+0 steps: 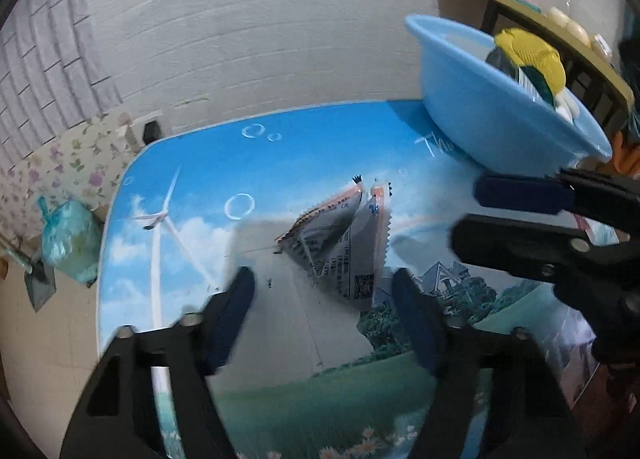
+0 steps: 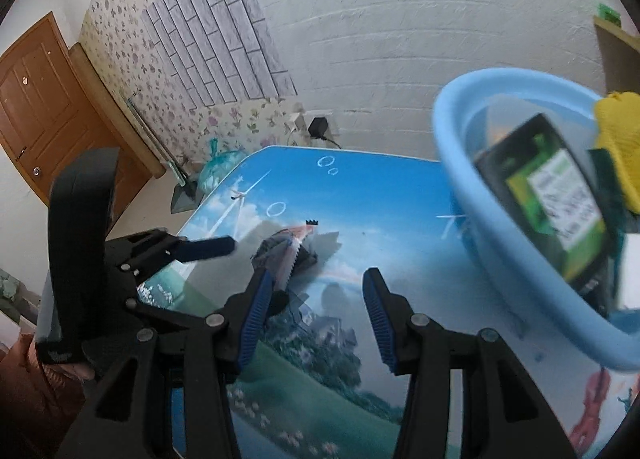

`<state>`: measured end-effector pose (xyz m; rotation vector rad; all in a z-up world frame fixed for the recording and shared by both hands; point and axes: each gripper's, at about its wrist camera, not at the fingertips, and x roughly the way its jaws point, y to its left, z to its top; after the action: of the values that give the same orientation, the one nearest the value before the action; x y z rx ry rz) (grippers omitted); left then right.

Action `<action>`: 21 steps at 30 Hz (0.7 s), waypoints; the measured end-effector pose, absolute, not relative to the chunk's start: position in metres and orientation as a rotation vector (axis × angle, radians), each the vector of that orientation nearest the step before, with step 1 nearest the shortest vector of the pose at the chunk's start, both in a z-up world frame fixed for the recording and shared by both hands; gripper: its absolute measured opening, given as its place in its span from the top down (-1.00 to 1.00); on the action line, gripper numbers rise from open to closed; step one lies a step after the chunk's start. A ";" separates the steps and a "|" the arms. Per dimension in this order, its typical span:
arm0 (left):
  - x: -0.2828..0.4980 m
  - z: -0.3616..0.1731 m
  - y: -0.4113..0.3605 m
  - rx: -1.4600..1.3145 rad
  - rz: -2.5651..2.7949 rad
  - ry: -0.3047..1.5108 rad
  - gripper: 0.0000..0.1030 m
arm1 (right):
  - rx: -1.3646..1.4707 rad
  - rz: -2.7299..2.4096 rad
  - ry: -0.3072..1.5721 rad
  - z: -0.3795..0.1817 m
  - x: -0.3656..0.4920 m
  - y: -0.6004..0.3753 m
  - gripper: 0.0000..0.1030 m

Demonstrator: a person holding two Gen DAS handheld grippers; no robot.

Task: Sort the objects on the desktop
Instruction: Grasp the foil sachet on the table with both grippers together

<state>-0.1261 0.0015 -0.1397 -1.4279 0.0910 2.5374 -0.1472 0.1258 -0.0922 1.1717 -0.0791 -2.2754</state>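
Two grey sachets with orange serrated edges (image 1: 344,247) lie on the landscape-printed table top (image 1: 280,163), leaning against each other. My left gripper (image 1: 324,291) is open just in front of them, empty. My right gripper (image 2: 316,295) is open and empty; the sachets (image 2: 288,253) lie just beyond its left finger. It also shows in the left wrist view (image 1: 464,215) at the right. A light blue basin (image 1: 488,107) at the table's far right holds a yellow cloth (image 1: 532,55) and a black and green packet (image 2: 552,195).
A white brick wall runs behind the table. A shelf (image 1: 540,19) with small items stands behind the basin. On the floor at the left are a green plastic bag (image 1: 68,235) and a dustpan (image 1: 38,283). A wooden door (image 2: 36,107) is at the far left.
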 end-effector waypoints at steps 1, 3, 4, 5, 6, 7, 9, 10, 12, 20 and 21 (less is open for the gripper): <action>-0.128 -0.141 0.002 -1.425 2.531 0.097 -0.09 | 1.180 -2.265 -0.086 -0.094 -0.150 0.123 0.09; -0.129 -0.141 0.002 -1.410 2.517 0.103 -0.04 | 1.191 -2.247 -0.084 -0.098 -0.156 0.117 0.09; -0.130 -0.141 0.001 -1.402 2.510 0.099 0.00 | 1.194 -2.239 -0.079 -0.099 -0.159 0.115 0.09; -0.131 -0.141 0.001 -1.395 2.507 0.097 0.03 | 1.200 -2.230 -0.077 -0.101 -0.162 0.112 0.09; -0.132 -0.141 0.001 -1.387 2.505 0.100 0.07 | 1.212 -2.217 -0.083 -0.105 -0.165 0.109 0.09; -0.131 -0.141 0.001 -1.381 2.502 0.104 0.16 | 1.221 -2.208 -0.090 -0.107 -0.168 0.106 0.09; -0.132 -0.141 0.001 -1.364 2.492 0.104 0.30 | 1.243 -2.185 -0.102 -0.113 -0.173 0.102 0.09; -0.132 -0.141 0.001 -1.359 2.489 0.101 0.37 | 1.249 -2.179 -0.103 -0.115 -0.175 0.100 0.09; -0.132 -0.141 0.001 -1.345 2.490 0.105 0.43 | 1.255 -2.165 -0.103 -0.118 -0.179 0.096 0.09; -0.130 -0.140 0.001 -1.331 2.495 0.097 0.45 | 1.273 -2.104 -0.158 -0.133 -0.192 0.090 0.10; -0.130 -0.139 0.002 -1.332 2.495 0.096 0.45 | 1.267 -2.098 -0.144 -0.132 -0.191 0.088 0.14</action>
<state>-0.1302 0.0017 -0.1395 -1.3316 0.0955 2.4955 -0.1907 0.0884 -0.1323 1.2669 -0.1445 -2.0982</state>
